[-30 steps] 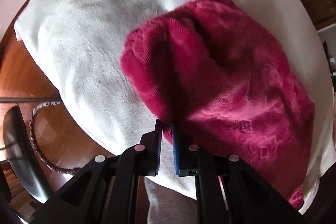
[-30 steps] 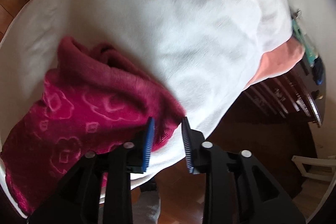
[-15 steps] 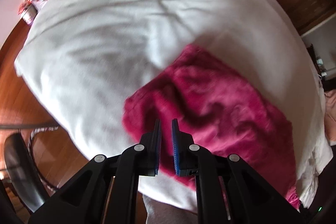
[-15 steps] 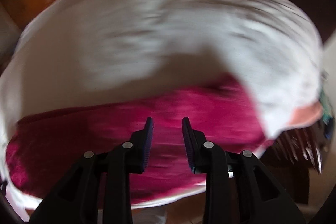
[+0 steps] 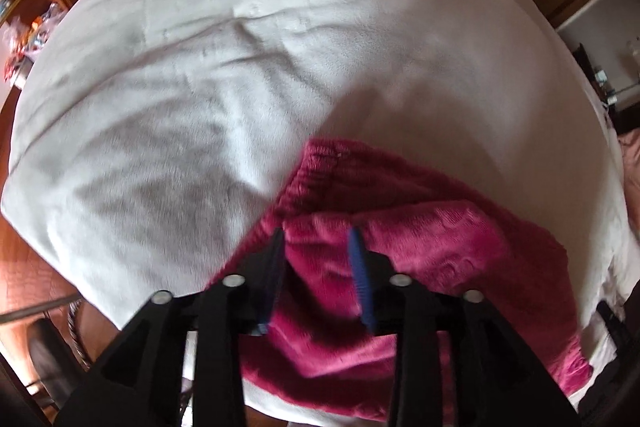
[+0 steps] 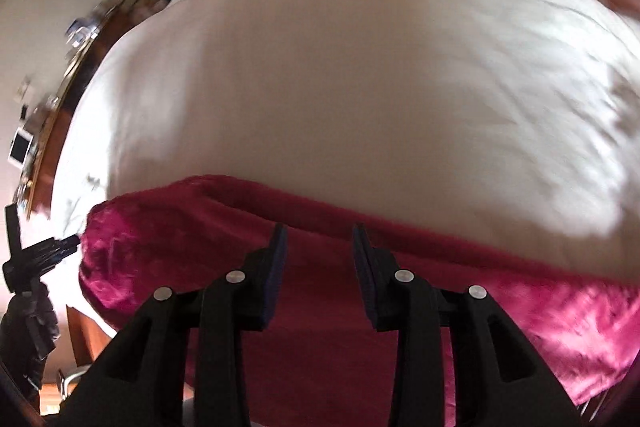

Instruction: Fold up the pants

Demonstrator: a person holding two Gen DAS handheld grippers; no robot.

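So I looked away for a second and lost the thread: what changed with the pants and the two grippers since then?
The left gripper, clamped on the pink pants a second ago, has just opened and let go. The right gripper swung from the pants' end to over their middle, jaws opening slightly, empty. The pants now lie lower on the white blanket, which stayed put.

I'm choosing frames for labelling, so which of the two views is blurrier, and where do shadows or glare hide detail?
Right wrist view: heavy motion smear across the white blanket and magenta pants, with blown-out glare at right. Left wrist view: sharper, blanket creases readable, grey shadows at left, slight blur on the pants. Both bulge with fisheye distortion.
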